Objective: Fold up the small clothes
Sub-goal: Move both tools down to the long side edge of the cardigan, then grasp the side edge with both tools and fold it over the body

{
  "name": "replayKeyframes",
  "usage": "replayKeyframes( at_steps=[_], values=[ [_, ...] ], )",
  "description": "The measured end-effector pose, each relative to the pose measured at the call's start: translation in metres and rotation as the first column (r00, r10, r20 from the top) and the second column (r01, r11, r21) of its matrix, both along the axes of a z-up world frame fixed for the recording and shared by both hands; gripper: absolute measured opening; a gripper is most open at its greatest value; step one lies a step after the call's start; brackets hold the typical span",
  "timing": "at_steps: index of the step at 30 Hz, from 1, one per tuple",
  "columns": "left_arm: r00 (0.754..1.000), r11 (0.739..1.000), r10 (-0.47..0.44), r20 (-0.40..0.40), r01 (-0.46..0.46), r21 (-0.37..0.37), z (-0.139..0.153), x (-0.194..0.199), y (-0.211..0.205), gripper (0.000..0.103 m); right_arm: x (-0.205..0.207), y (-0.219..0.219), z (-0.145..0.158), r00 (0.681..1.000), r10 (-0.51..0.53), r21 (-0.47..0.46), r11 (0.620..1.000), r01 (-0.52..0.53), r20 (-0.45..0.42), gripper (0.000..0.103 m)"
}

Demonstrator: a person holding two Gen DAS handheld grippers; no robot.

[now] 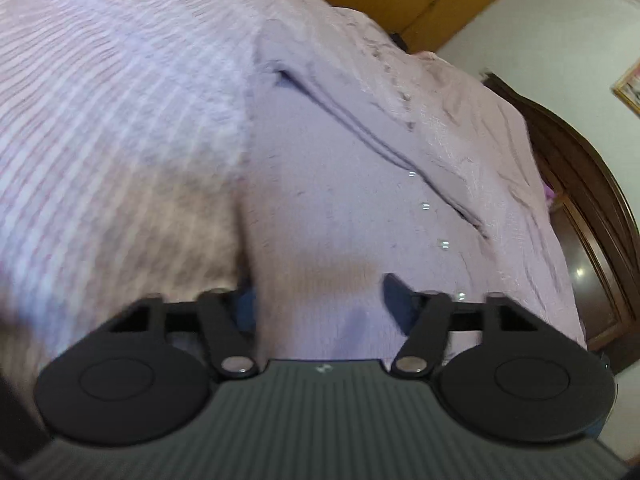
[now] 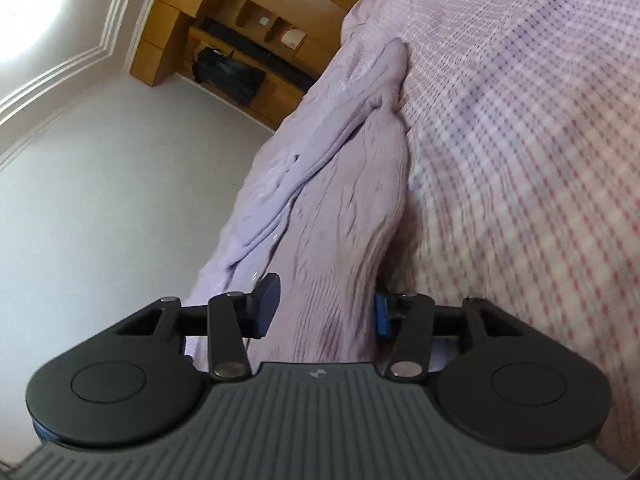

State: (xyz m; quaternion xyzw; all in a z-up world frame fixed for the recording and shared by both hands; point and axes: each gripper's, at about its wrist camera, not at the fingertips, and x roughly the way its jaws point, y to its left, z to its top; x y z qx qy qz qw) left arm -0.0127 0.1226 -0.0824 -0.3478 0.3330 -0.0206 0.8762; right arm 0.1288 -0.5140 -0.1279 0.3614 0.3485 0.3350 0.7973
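In the left wrist view the left gripper [image 1: 320, 300] sits at the bottom centre of the frame with a fold of the lilac garment [image 1: 340, 200] bunched between its two fingers; the cloth fills the gap and both pads press against it, so it is clenched on the fabric. The garment runs from the lower centre up toward the upper right, a row of small shiny buttons [image 1: 426, 206] along its placket, and it lies on the checked bedspread [image 1: 100, 120] that fills the left of the frame. A dark wooden headboard [image 1: 580, 184] curves down the right edge. In the right wrist view the right gripper [image 2: 324, 308] likewise grasps a thick ridge of the garment, cloth touching both pads, bedspread at right, wooden shelving [image 2: 224, 32] in the upper left.
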Motion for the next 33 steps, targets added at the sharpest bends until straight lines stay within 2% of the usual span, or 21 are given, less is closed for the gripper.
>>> replayKeyframes(
  at_steps=[1,2,3,4,5,8,12,16,20,23,27,30,33],
  values=[
    [1.0,1.0,0.012,-0.009,-0.012,0.001,-0.002,-0.001,0.003,0.041,-0.002,-0.001,-0.001,1.0,-0.003,0.002,1.0,0.003,0.001,0.05],
    [1.0,1.0,0.021,-0.022,-0.021,-0.005,-0.004,-0.001,0.006,0.031,-0.003,-0.003,-0.004,1.0,-0.013,0.007,1.0,0.013,-0.007,0.042],
    [0.999,1.0,0.026,-0.03,-0.027,-0.015,-0.006,-0.001,0.01,0.027,-0.002,-0.005,-0.006,1.0,-0.023,0.01,1.0,0.023,-0.02,0.03],
    [0.999,0.999,0.031,-0.033,-0.032,-0.024,-0.008,-0.003,0.011,0.024,-0.001,-0.007,-0.008,0.998,-0.044,0.011,0.999,0.044,-0.034,0.024],
    [0.999,0.999,0.037,-0.036,-0.038,-0.035,-0.008,-0.005,0.013,0.016,0.001,-0.008,-0.008,0.998,-0.057,0.012,0.998,0.058,-0.039,0.016],
    [0.999,0.996,0.052,-0.012,-0.052,-0.068,-0.002,-0.007,0.017,0.013,0.004,-0.004,-0.001,0.998,-0.068,0.019,0.998,0.068,-0.009,0.009],
    [0.998,0.993,0.036,0.053,-0.029,-0.115,0.013,0.0,0.019,0.012,0.01,0.002,0.014,0.996,-0.088,0.046,0.995,0.087,0.025,0.008],
    [0.991,0.987,0.037,0.127,-0.016,-0.159,0.036,0.025,0.028,0.012,0.041,0.017,0.04,0.993,-0.09,0.093,0.992,0.083,0.073,0.008],
    [0.979,0.993,0.011,0.203,0.012,-0.115,0.068,0.066,0.037,0.012,0.088,0.041,0.067,0.989,-0.085,0.093,0.993,0.074,0.123,0.008],
    [0.968,0.997,0.006,0.251,0.013,-0.071,0.088,0.11,0.047,0.012,0.135,0.061,0.086,0.984,-0.101,0.115,0.99,0.084,0.146,0.008],
    [0.95,0.999,0.016,0.313,0.0,-0.053,0.107,0.166,0.074,0.012,0.196,0.084,0.097,0.975,-0.148,0.165,0.979,0.12,0.168,0.008],
    [0.938,1.0,0.019,0.345,-0.01,-0.028,0.102,0.213,0.09,0.012,0.244,0.099,0.094,0.963,-0.21,0.195,0.965,0.176,0.171,0.008],
    [0.957,0.999,0.036,0.287,-0.028,-0.033,0.07,0.254,0.108,0.014,0.283,0.111,0.077,0.945,-0.285,0.182,0.949,0.255,0.162,0.01]
  ],
)
